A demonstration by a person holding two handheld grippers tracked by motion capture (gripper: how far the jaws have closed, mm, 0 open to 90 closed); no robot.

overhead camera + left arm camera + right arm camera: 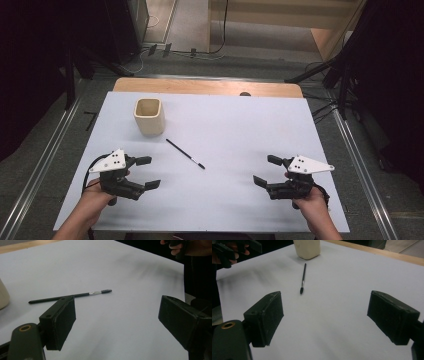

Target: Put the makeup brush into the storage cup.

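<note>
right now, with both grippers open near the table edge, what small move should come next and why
Probably ease the right gripper toward the bristle end of the thin black brush, jaws kept wide. The brush lies flat and untouched on the white table, near the cream square cup. The left gripper is also open and empty, so either could start.

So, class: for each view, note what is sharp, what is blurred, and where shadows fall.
High view: even light, the brush and cup sharp, surroundings dark. Left gripper view: brush crisp, near jaws soft, a faint smudged shadow on the white sheet. Right gripper view: jaws blurred, cup cut off at the top edge.
</note>
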